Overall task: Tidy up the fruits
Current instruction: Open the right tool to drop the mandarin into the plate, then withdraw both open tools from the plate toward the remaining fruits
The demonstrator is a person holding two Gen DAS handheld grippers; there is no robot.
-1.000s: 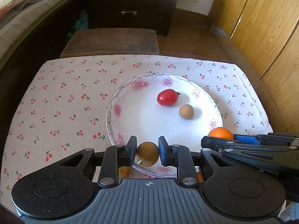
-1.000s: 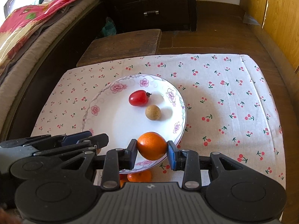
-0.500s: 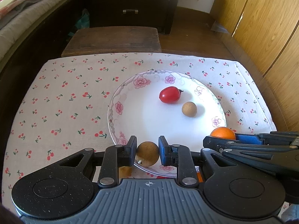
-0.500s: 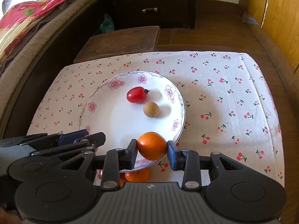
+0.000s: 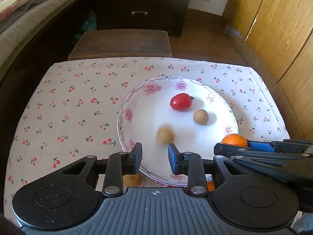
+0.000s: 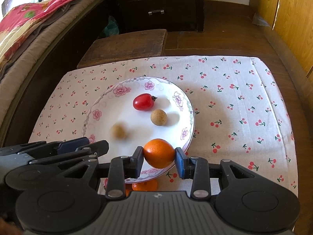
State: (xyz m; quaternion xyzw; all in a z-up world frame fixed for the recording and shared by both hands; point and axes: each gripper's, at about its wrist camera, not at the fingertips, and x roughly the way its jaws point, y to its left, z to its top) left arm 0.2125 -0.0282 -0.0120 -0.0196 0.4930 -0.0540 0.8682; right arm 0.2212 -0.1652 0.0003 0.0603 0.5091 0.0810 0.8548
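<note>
A white flowered plate lies on the cherry-print cloth. On it rest a red tomato and a tan longan. A second longan shows blurred on the plate just ahead of my left gripper, whose jaws are opening with nothing between them. My right gripper is shut on an orange above the plate's near right rim.
Under the left gripper another brown fruit lies on the cloth, and an orange piece sits below the right gripper. Beyond the cloth stand a wooden stool, a dark dresser, a bed at left and wooden cupboards at right.
The left gripper's jaws have parted and the longan it held has dropped onto the plate, still blurred. The right gripper keeps its hold on the orange.
</note>
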